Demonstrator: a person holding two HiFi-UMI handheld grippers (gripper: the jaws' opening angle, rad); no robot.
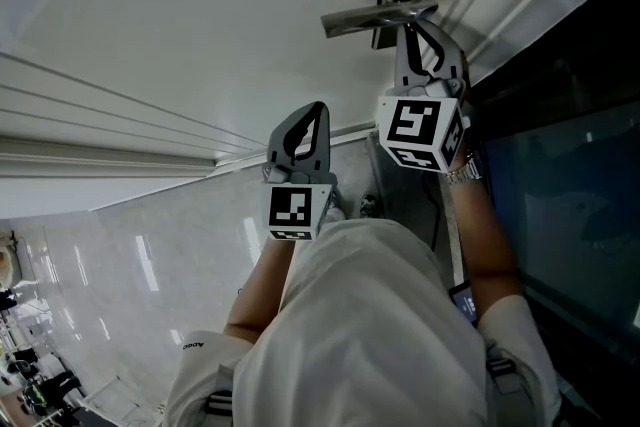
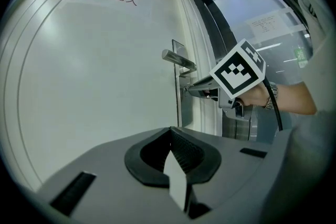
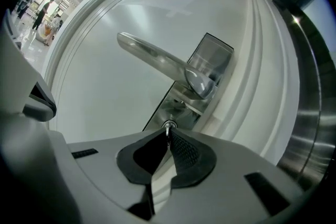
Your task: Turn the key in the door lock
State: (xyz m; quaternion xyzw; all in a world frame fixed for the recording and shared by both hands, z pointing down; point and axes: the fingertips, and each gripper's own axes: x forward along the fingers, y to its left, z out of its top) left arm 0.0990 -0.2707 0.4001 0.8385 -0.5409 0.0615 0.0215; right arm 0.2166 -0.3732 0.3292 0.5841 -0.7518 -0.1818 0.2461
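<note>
The person is standing close against the plain white panelled door (image 3: 105,107) and working on the grasp-and-turn step. The right hand-held gripper (image 3: 169,136) is pointing almost level at the lock, and its jaws are pressed together on the head of the small silver metal key (image 3: 168,125), pinching it only at their very tips. The key is sitting in the keyhole of the brushed steel lock plate (image 3: 176,105), straight ahead of that hand-held gripper and just below the long silver lever handle (image 3: 157,57), which is jutting out above the jaws and is not touching them. The left hand-held gripper (image 2: 170,134) is hanging back from the door, beside and a little behind the right one. Its jaws are closed against each other with nothing between them, and it is taking no part in the work. To my eye the key is gripped but the turn itself is not clearly made yet. The next move is calling for a roll of the right wrist about the line the jaws are pointing along, keeping the tips squeezed and square on the key head so that the thin metal is not slipping out, and keeping clear of the lever overhead.
</note>
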